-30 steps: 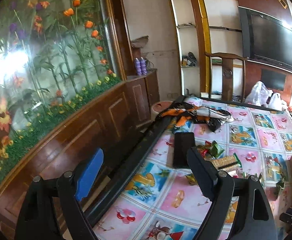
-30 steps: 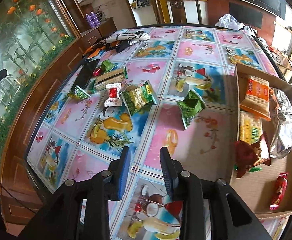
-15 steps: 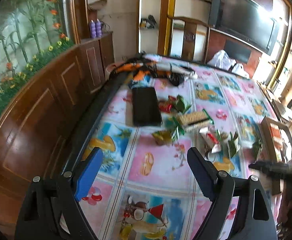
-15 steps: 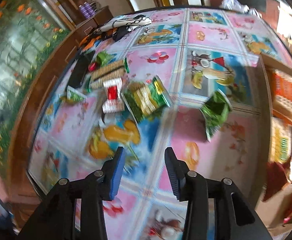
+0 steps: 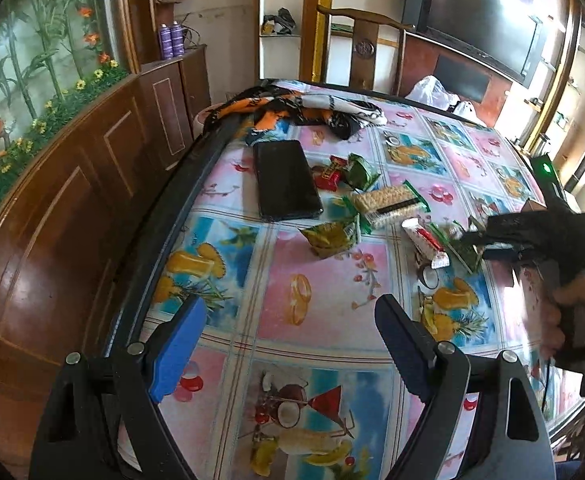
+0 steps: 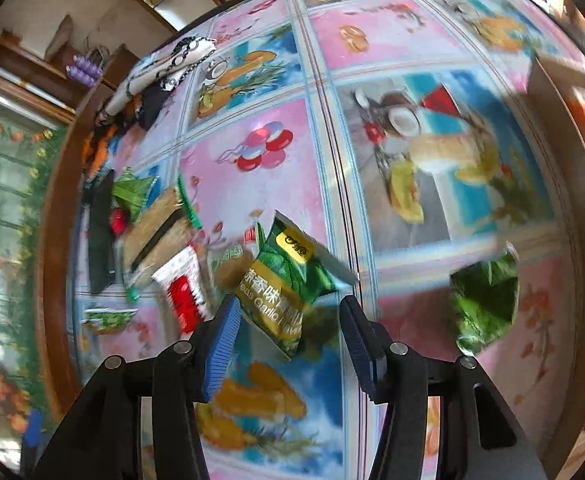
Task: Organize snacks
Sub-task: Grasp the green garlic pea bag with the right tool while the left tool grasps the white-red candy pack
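- right gripper (image 6: 288,344): your jaws are opening and now sit low over the green and yellow garlic pea packet (image 6: 288,280). a second ago they stood narrower and farther back, over bare cloth. the packet's near end lies between the pads, but no pad presses on it yet.
- left gripper (image 5: 288,344): jaws released wide, nothing between them. it has tipped down from the wall panelling to face the surface (image 5: 324,280).
- loose snacks, 1 cluster near the black phone (image 5: 286,180): cracker pack (image 5: 388,200), white and red bar (image 5: 424,240), small yellow-green packet (image 5: 330,236), red candy (image 5: 328,172). a dark green packet (image 6: 486,300) lies apart, to the right of your right jaws.
- cardboard box (image 6: 552,80): at the right edge, blurred; its contents cannot be read now.
- meaning: the garlic pea packet looks like your next pick. none of the cluster is sorted yet, so most of the task remains.
- caution: the packet is slick and puffy, so close squarely on its body.
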### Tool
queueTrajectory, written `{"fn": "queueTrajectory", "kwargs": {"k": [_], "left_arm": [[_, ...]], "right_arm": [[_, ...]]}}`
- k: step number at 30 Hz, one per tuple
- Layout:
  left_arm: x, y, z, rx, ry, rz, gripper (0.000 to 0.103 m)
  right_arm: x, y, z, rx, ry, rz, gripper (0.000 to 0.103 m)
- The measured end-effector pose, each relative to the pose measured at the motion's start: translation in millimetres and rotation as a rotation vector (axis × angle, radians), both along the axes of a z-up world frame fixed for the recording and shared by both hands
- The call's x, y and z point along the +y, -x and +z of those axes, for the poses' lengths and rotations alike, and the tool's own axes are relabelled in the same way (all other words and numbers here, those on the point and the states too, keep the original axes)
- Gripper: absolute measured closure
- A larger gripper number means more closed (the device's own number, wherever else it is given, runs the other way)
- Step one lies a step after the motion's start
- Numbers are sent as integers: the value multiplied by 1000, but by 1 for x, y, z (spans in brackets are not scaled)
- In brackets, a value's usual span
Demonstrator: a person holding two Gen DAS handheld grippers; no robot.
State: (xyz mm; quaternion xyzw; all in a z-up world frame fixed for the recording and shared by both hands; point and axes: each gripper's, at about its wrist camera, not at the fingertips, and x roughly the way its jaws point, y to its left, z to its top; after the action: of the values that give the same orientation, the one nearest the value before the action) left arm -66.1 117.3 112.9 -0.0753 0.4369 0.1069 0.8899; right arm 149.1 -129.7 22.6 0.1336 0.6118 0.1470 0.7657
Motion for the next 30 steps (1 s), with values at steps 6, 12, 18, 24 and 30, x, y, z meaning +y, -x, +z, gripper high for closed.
{"fn": "queueTrajectory", "kwargs": {"k": [6,12,18,24,30], "left_arm": [[-8,-13,-6,10,20,-43,17],[-22,-41,-13,29,110,-99,17],[-50,-89,-35,99,237,-149,17],[-76,-145,-62,168,264,-149,18],[-88,-180,-87,237,210,-118,24]], "right_arm": [[15,-4,1,-61,73,103,68],[1,16,2,-73,23,145,87],[-29,64,18,-139,-33,175,91],[-61,92,23,-145,-54,153,92],[-90,101,21,-96,-79,127,91]]}}
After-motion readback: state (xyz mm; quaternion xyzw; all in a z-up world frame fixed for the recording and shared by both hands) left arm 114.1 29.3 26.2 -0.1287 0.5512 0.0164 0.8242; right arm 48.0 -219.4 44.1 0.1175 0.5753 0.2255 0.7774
